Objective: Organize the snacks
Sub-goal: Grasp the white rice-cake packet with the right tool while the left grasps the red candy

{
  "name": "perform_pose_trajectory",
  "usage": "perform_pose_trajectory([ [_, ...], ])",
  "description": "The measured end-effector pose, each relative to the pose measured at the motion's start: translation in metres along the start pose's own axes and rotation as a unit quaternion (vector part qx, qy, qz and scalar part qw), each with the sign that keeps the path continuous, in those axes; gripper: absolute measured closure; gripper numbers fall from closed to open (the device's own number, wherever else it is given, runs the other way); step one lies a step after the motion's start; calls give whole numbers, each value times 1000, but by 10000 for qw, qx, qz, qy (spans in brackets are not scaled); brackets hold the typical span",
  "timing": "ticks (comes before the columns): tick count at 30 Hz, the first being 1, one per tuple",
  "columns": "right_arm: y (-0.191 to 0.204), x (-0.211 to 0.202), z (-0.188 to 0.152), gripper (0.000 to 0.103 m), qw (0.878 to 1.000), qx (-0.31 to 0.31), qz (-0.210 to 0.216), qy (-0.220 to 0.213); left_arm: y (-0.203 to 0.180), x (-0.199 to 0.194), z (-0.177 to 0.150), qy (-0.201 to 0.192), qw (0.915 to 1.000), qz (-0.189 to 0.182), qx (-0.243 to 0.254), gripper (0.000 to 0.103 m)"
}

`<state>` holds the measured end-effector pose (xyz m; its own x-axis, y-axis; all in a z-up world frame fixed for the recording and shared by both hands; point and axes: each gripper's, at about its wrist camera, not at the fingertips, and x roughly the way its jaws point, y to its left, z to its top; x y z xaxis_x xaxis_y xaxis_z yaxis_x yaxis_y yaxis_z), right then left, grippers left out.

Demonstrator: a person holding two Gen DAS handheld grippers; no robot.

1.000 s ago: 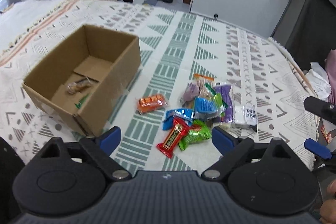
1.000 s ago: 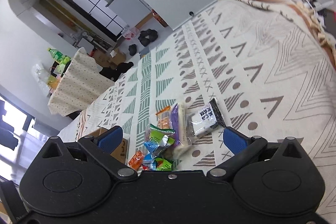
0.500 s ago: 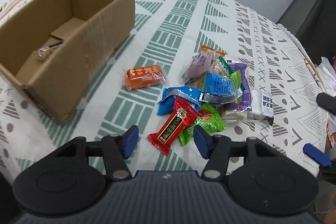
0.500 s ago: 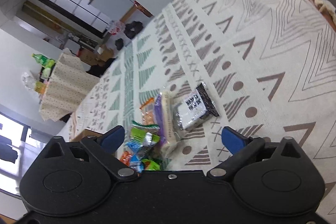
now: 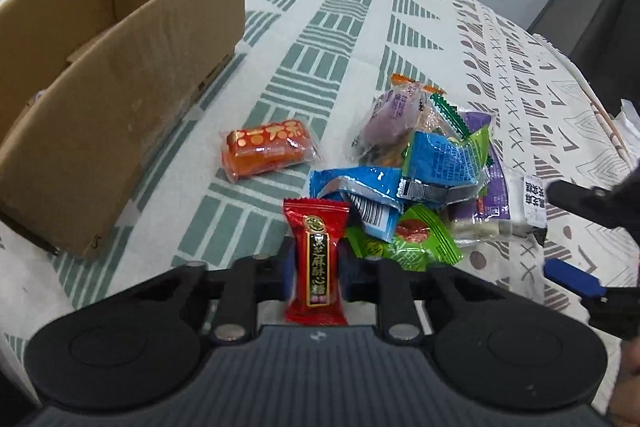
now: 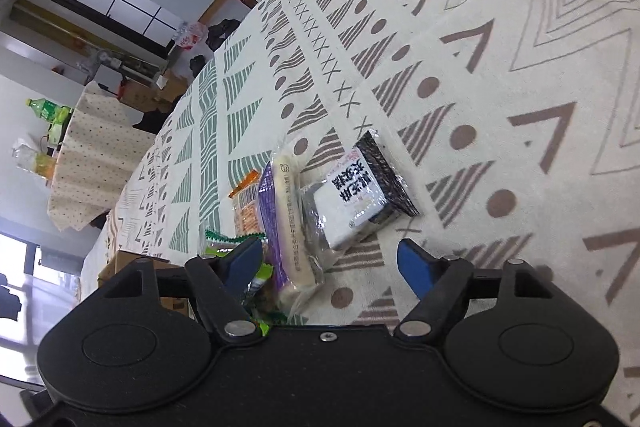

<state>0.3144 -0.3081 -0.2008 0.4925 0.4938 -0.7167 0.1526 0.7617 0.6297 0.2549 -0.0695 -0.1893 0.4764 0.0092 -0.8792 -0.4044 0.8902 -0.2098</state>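
Note:
My left gripper (image 5: pixel 316 269) is shut on a red candy bar (image 5: pixel 316 259) at the near edge of a snack pile on the patterned cloth. Beyond it lie a green packet (image 5: pixel 416 241), blue packets (image 5: pixel 400 179), a purple bun (image 5: pixel 396 115) and, apart to the left, an orange packet (image 5: pixel 266 149). An open cardboard box (image 5: pixel 120 67) stands at the left. My right gripper (image 6: pixel 332 261) is open, low over the pile's other side, facing a white-and-black packet (image 6: pixel 356 197) and a purple-edged long packet (image 6: pixel 286 211). In the left wrist view the right gripper (image 5: pixel 576 239) shows at the right edge.
The patterned cloth (image 6: pixel 500 67) spreads wide to the right of the pile. A second covered table with bottles (image 6: pixel 84 155) stands far back in the room. The cardboard box's corner (image 6: pixel 120 263) peeks out behind my right gripper.
My left gripper dropped toward the pile and closed from wide open onto the red candy bar. My right gripper moved lower and nearer to the white-and-black packet, still open.

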Motion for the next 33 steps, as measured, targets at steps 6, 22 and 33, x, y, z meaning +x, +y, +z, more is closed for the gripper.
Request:
perform_pose_trajectory([
  [6,1,13,5,34,9997,183,-143,-60,7,-16,12,-39,9994,-138,-322,83],
  [22,18,45,24,41,9933,-8,-1020,-546,10,-17,50,-135,9983,-408,-403,83],
  [33,37,61,20,45,9833,-742,-1537,-626,15,-13,58,-118,9984,-344,-444,83],
])
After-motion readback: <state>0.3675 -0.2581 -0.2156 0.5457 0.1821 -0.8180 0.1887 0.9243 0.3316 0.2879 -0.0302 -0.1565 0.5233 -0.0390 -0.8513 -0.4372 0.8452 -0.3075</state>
